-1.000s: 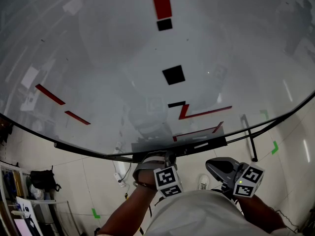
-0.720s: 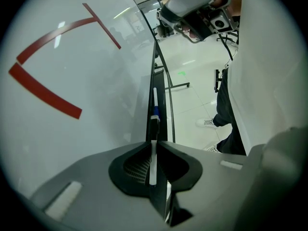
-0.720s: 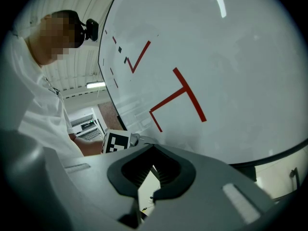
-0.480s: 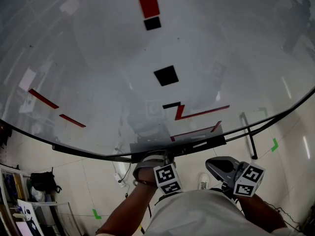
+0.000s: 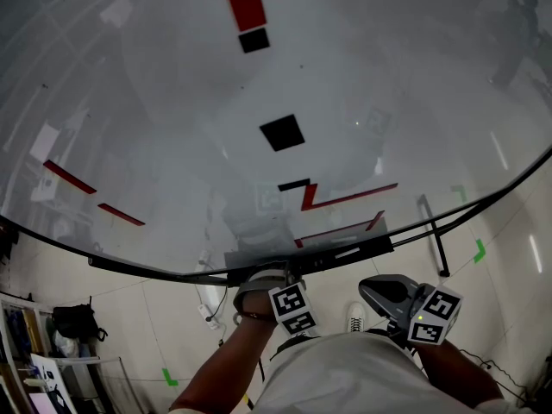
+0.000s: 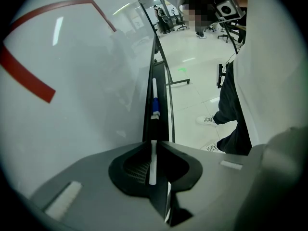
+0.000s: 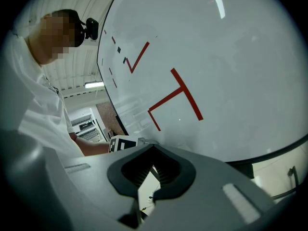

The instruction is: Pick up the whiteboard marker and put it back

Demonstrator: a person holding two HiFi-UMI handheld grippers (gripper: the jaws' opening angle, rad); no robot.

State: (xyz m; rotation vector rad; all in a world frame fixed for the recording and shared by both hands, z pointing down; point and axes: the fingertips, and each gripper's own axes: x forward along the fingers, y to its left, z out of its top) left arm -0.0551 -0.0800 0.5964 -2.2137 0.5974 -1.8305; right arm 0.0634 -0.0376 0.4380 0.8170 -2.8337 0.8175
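Lengthwise in black tray point(image 6: 162, 115), white whiteboard marker point(image 6: 154, 89) with blue band.

The tray point(image 6: 162, 110) is a narrow channel, shut in on the left by the whiteboard point(image 6: 72, 109) and taken up lengthwise by the marker point(image 6: 155, 105), while the floor point(image 6: 192, 88) on the right lies open as far as the person's legs point(image 6: 232, 124).
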